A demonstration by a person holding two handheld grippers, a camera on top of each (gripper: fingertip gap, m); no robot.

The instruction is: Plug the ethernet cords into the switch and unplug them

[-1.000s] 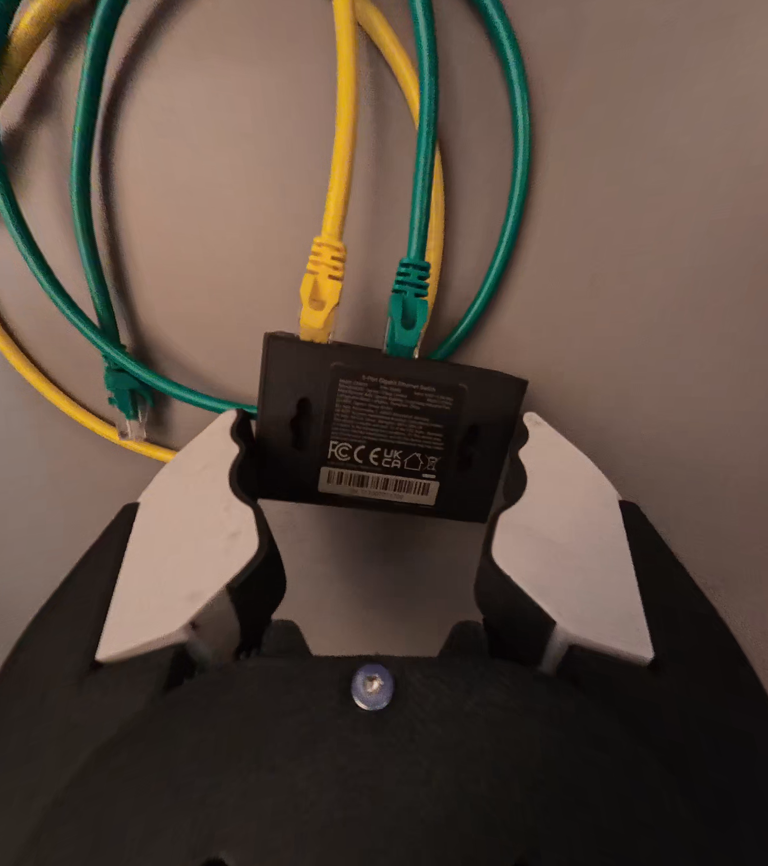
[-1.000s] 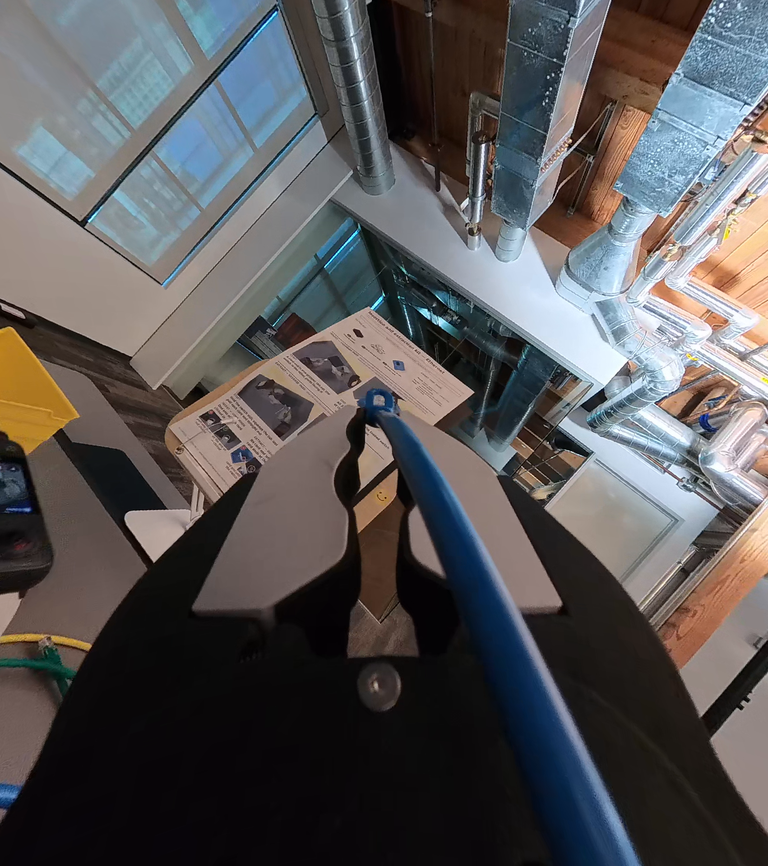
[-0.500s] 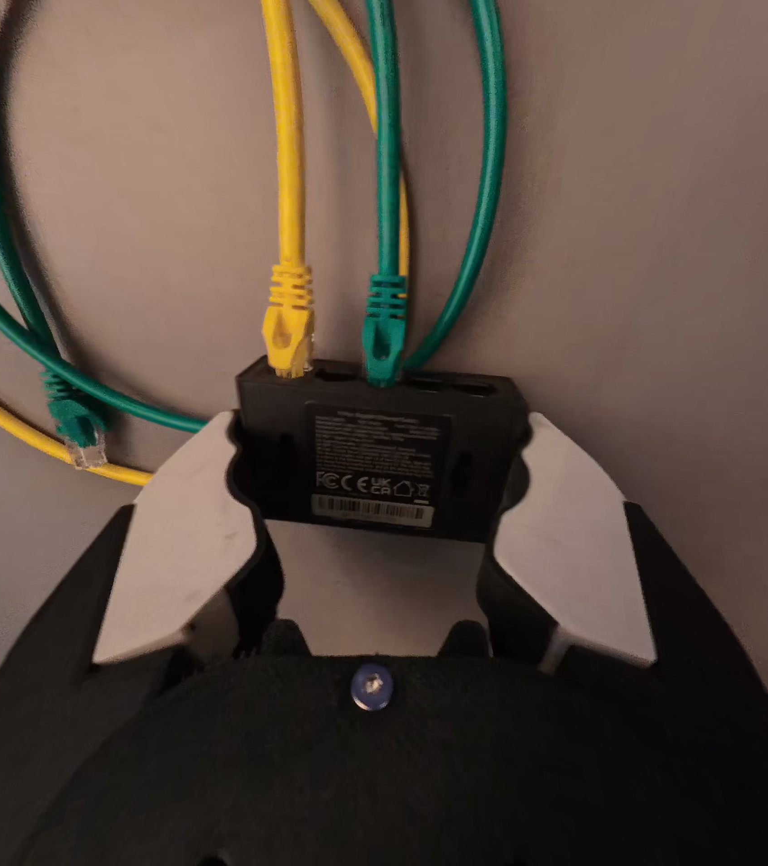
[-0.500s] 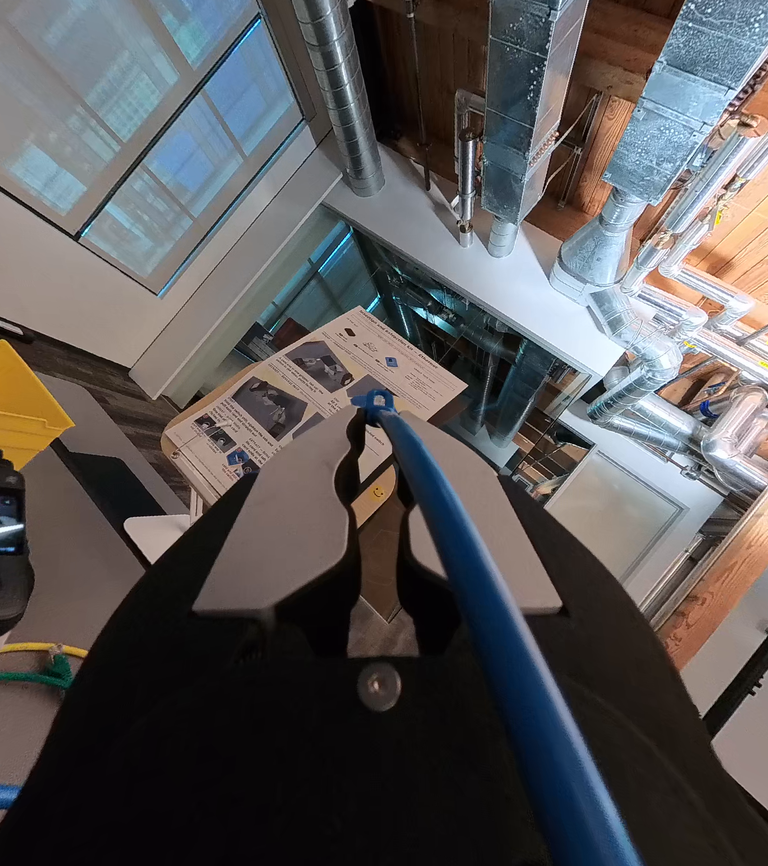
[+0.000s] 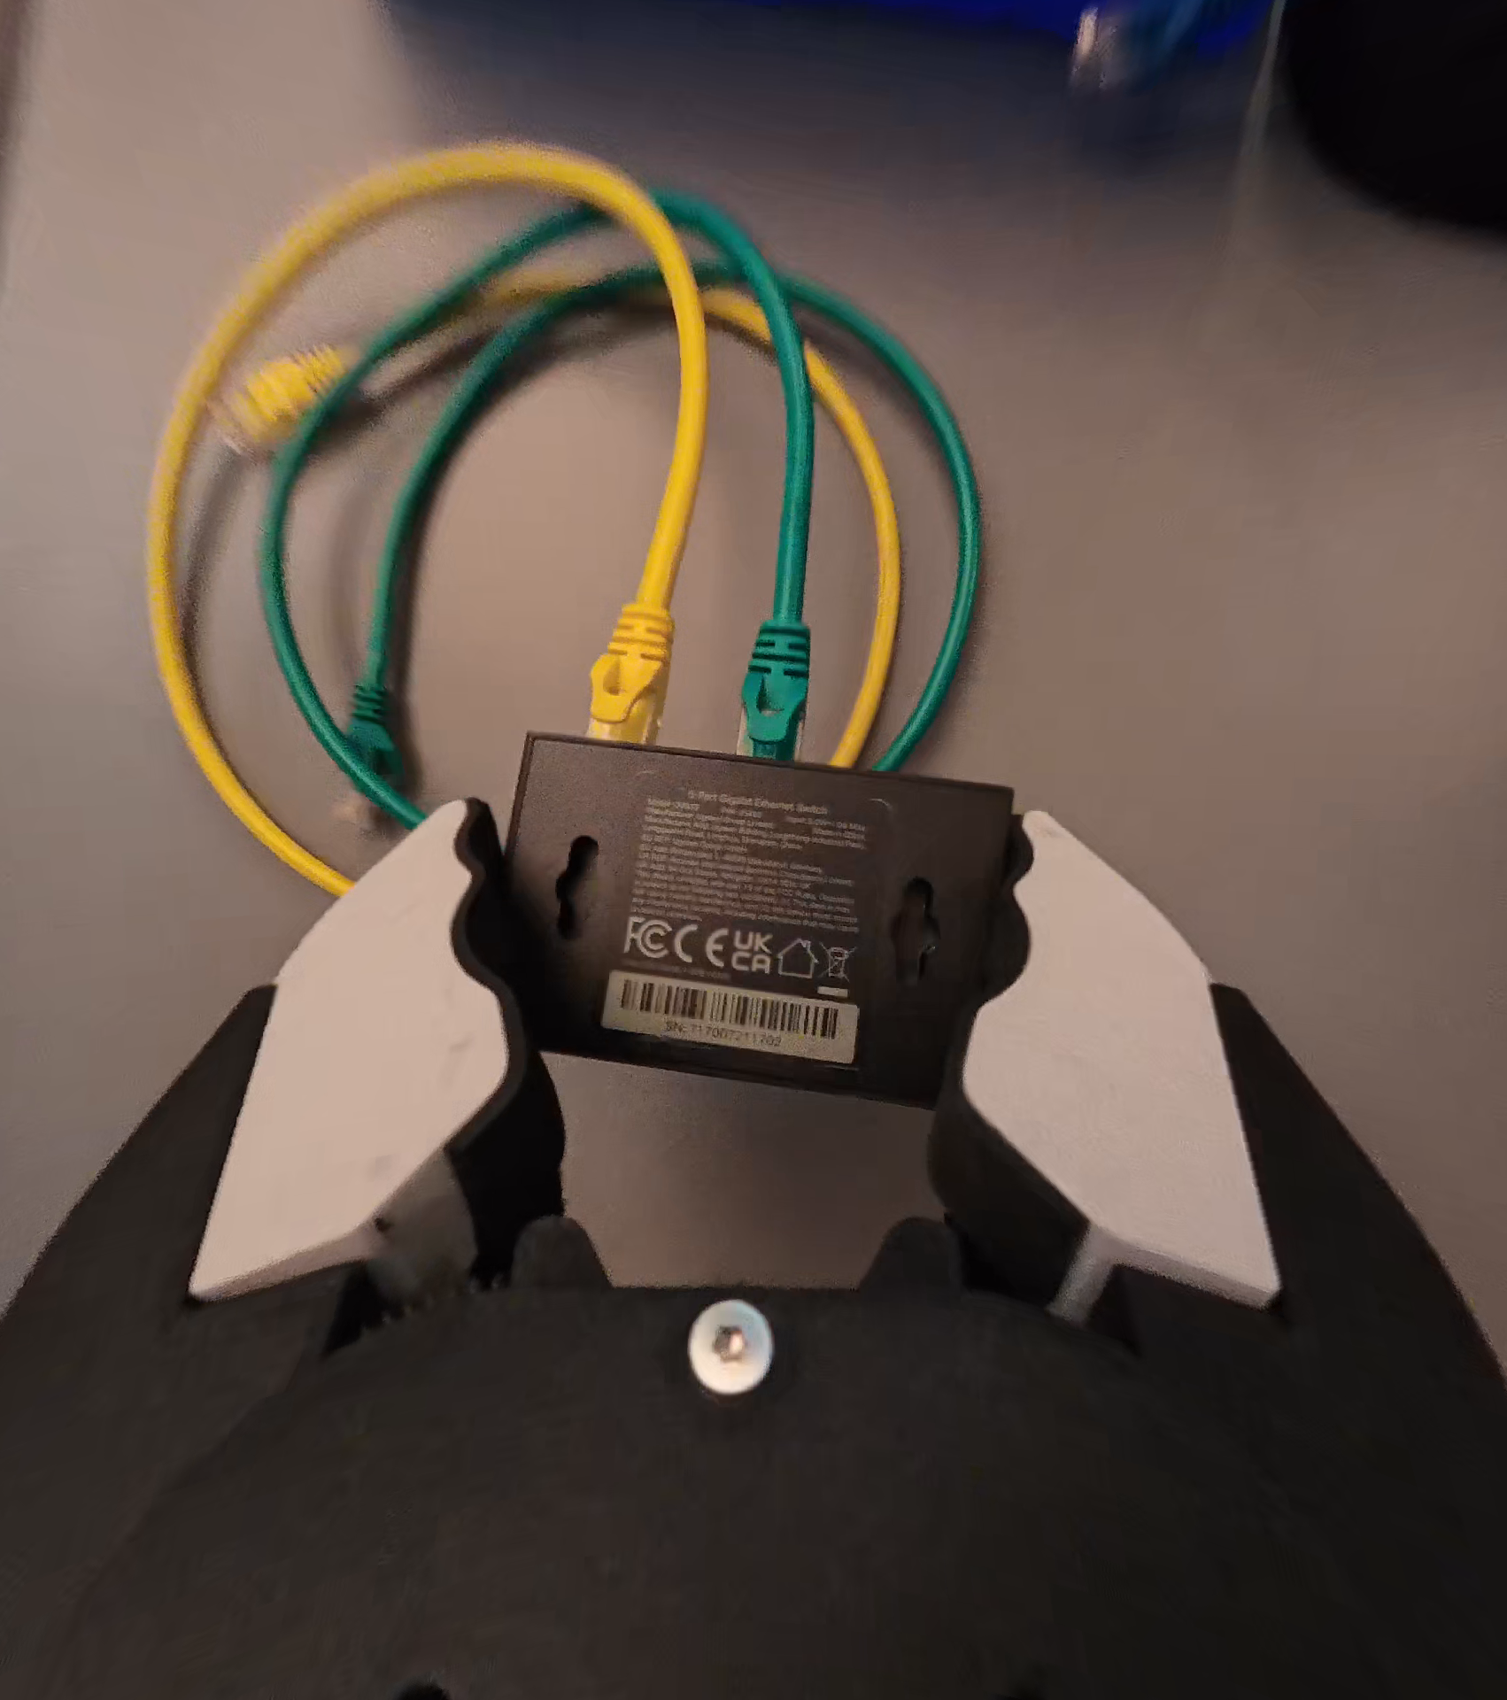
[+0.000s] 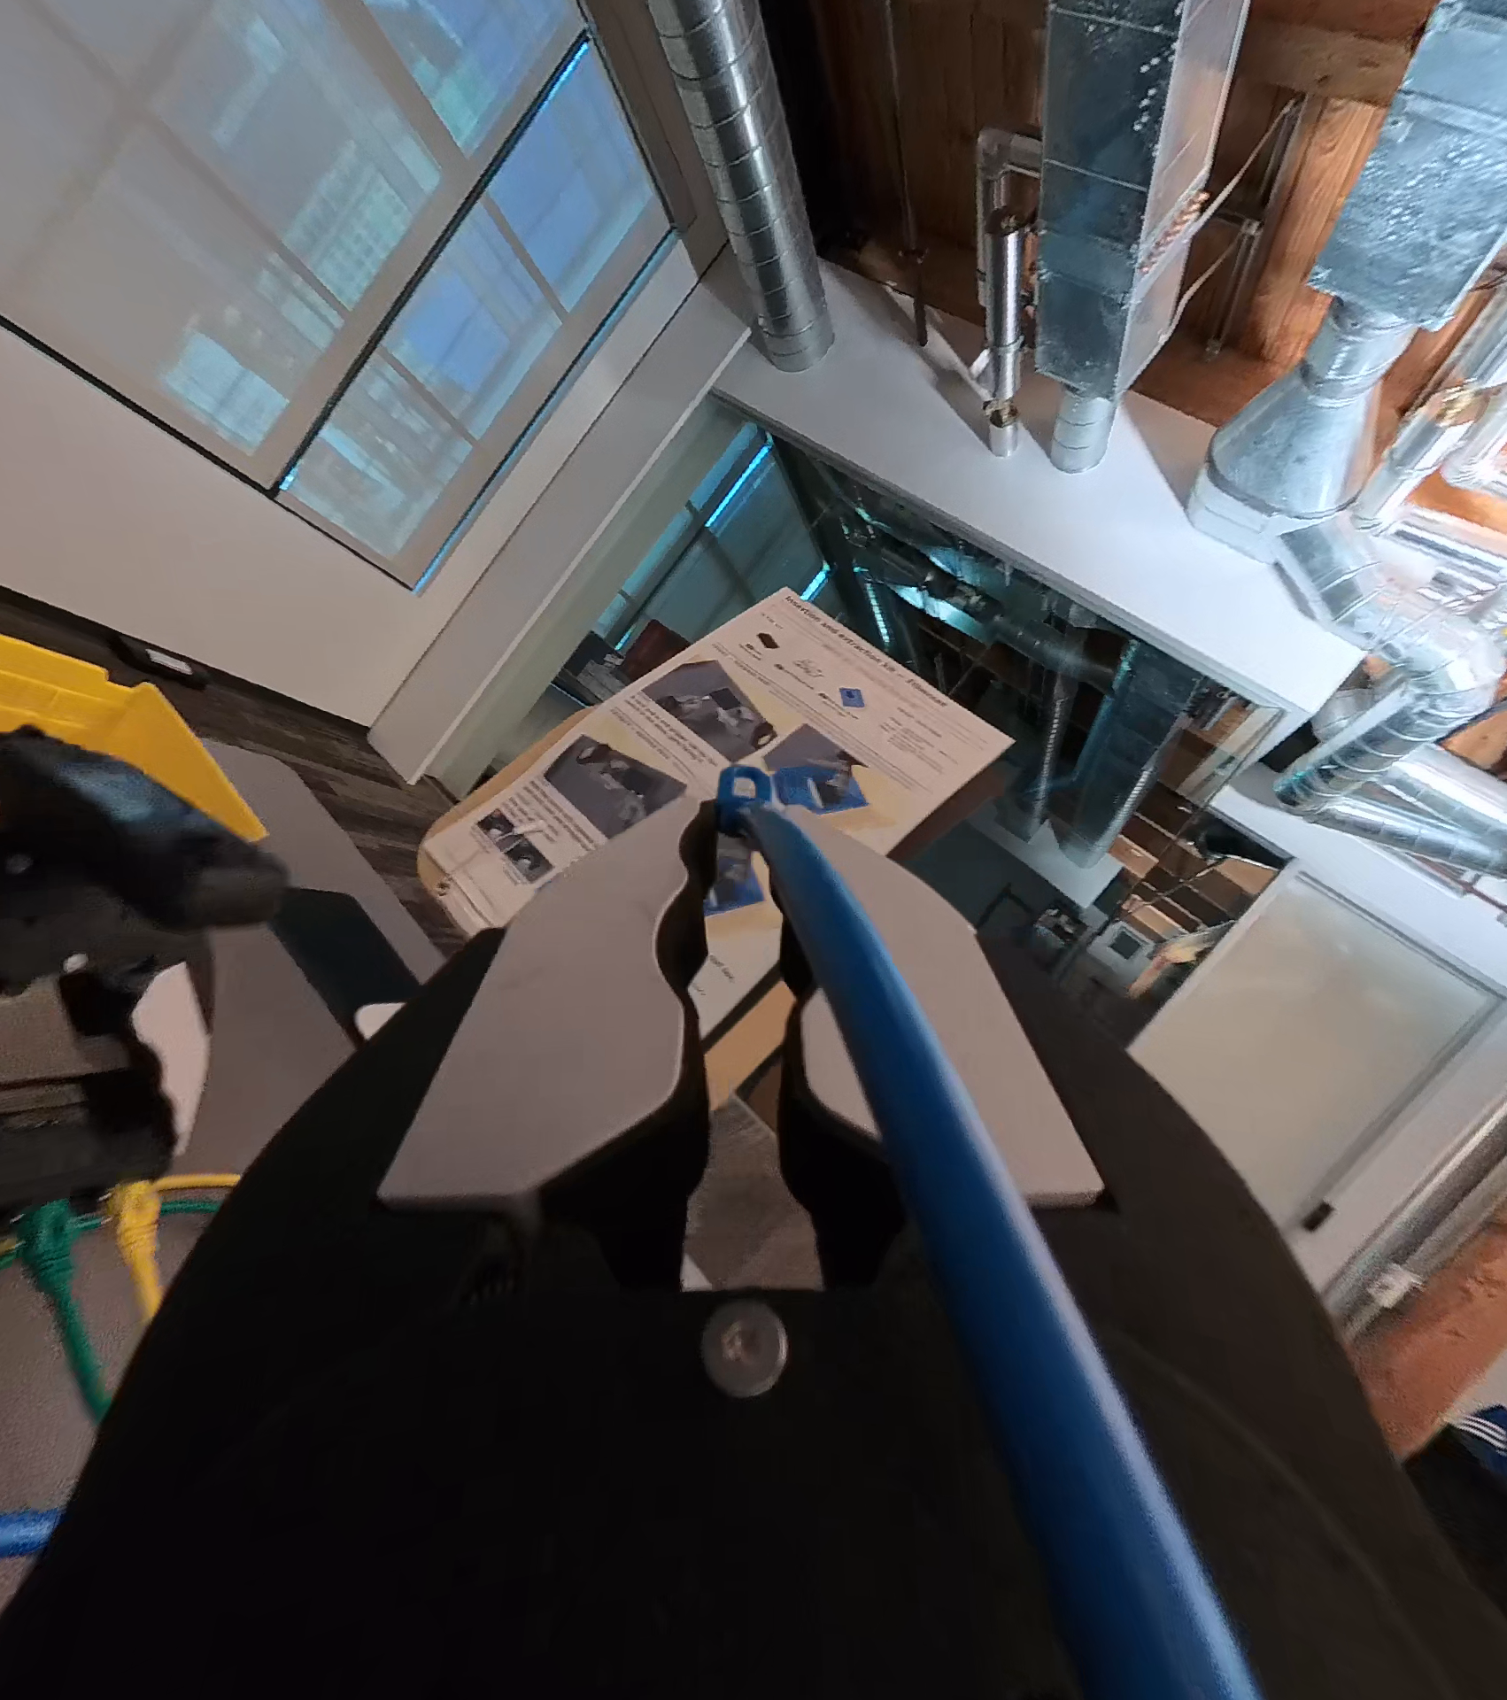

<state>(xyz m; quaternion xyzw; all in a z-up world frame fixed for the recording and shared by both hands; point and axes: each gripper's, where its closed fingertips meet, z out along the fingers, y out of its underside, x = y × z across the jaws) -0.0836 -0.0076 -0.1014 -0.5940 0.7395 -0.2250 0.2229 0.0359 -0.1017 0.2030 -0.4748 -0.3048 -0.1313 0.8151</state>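
Over grey table (image 5: 1283, 644), my left gripper (image 5: 745, 920) clamps switch (image 5: 754, 911); right gripper (image 6: 736, 832) pinches blue cord (image 6: 943, 1104), next aligning it with a free port.

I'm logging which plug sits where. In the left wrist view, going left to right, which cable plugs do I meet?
Loose yellow plug → loose green plug → yellow plug at the switch → green plug at the switch.

One switch (image 5: 754, 920) — one yellow cord (image 5: 685, 442), one green cord (image 5: 791, 442), one blue cord (image 6: 915, 1085).
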